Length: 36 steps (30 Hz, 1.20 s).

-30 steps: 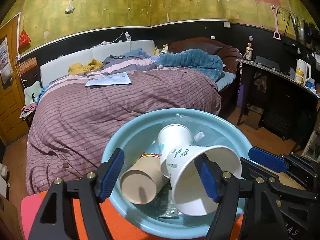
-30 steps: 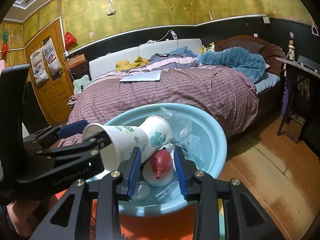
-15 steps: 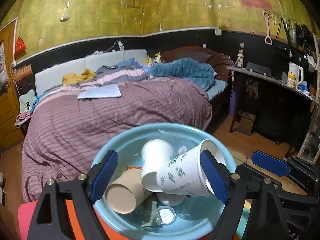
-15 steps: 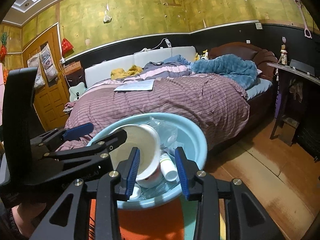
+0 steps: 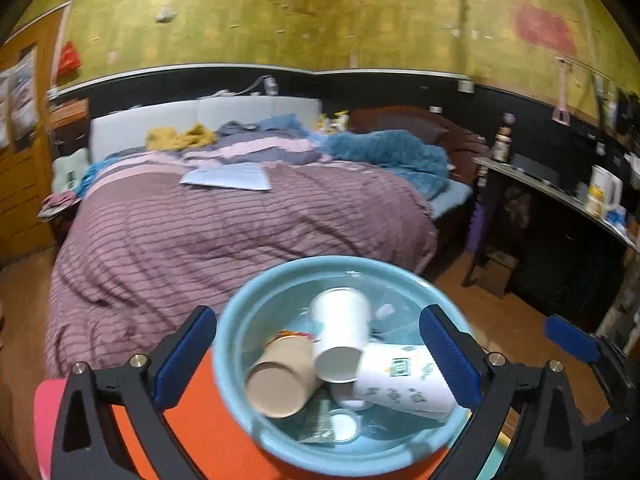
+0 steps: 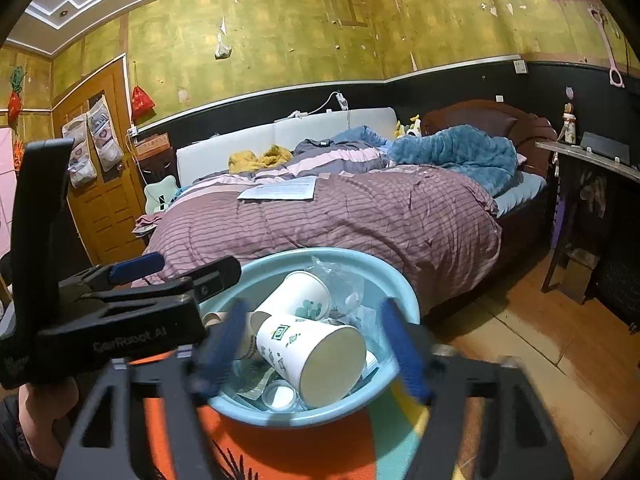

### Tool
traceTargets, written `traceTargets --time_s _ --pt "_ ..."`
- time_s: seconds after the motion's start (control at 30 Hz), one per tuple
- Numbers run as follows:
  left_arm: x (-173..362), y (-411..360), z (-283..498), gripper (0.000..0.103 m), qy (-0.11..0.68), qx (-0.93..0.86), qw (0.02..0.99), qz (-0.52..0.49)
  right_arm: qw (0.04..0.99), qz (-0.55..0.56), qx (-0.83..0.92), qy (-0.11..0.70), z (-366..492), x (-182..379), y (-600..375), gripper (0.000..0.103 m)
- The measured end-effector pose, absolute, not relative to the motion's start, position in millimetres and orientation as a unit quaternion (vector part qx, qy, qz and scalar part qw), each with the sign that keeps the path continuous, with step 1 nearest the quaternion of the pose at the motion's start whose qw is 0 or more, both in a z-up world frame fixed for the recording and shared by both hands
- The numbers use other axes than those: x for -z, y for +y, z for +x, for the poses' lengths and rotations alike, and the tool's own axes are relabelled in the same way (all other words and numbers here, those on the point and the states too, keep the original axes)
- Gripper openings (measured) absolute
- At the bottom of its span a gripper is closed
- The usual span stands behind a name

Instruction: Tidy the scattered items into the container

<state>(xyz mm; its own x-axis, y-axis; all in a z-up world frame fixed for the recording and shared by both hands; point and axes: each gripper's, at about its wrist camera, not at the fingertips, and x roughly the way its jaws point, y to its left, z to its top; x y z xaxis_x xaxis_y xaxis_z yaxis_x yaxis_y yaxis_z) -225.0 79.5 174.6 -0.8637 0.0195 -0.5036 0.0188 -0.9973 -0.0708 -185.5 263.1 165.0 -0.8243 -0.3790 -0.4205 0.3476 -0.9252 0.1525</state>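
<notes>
Left tool (image 5: 320, 356): jaws wide apart, nothing between the pads. It hangs above the light blue basin (image 5: 240, 412), with the basin's contents showing between its fingers.

Right tool (image 6: 312, 344): jaws likewise apart and empty, positioned over the near side of the same basin. Its pads are motion-blurred, so their exact spread is only approximate.

Basin contents, as far as can be made out: a patterned paper cup (image 6: 312, 360) lying on its side, mouth toward the right camera; a second white cup (image 5: 340, 336) tipped against it; a brown paper cup (image 5: 280, 376) on its side at the left; a small clear lid (image 5: 344, 426) and crumpled clear plastic (image 6: 340, 280) beneath and behind. The smaller items at the bottom are not identifiable.

The basin stands on an orange tabletop (image 5: 208, 436). No loose items are visible on the exposed part of that surface in either view; most of it lies outside the frames. A bed (image 6: 360, 216) with a striped purple cover stands behind.

Assessment: the step in hand appears to be release and withdrawal after a deposit, with the task late or complete. The next move calls for lifting both tools clear of the rim without disturbing the leaning cups, then checking the tabletop beyond view for any remaining item.
</notes>
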Motion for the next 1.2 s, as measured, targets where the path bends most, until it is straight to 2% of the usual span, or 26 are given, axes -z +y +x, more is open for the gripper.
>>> traceTargets --time_s 0.1,0.33,0.5,0.7,0.9,1.2 --pt "-175.6 78.5 -221.2 0.103 -0.028 -0.964 -0.002 -0.264 0.196 0.226 0.953 -0.040 -182.7 -166.1 264.8 0.101" --pt "-175.2 73.8 -200.8 0.103 -0.009 -0.961 -0.006 -0.277 0.203 0.234 0.950 -0.026 -173.6 -167.5 259.5 0.103" --pt "-156.4 69.7 -168.8 0.103 0.019 -0.949 -0.016 -0.313 0.210 0.262 0.942 -0.010 -155.6 -158.5 252.9 0.103" --pt "-130.9 50.9 -117.6 0.103 0.006 -0.937 -0.035 -0.346 0.218 0.299 0.929 0.024 -114.0 -138.8 236.6 0.103" --pt "-105.9 30.5 -76.2 0.103 -0.013 -0.926 -0.054 -0.374 0.228 0.333 0.915 0.024 -78.7 -112.9 224.1 0.103" --pt "-49.5 6.9 -53.4 0.103 -0.058 -0.899 -0.055 -0.431 0.212 0.396 0.892 0.059 -62.2 -57.6 196.9 0.103"
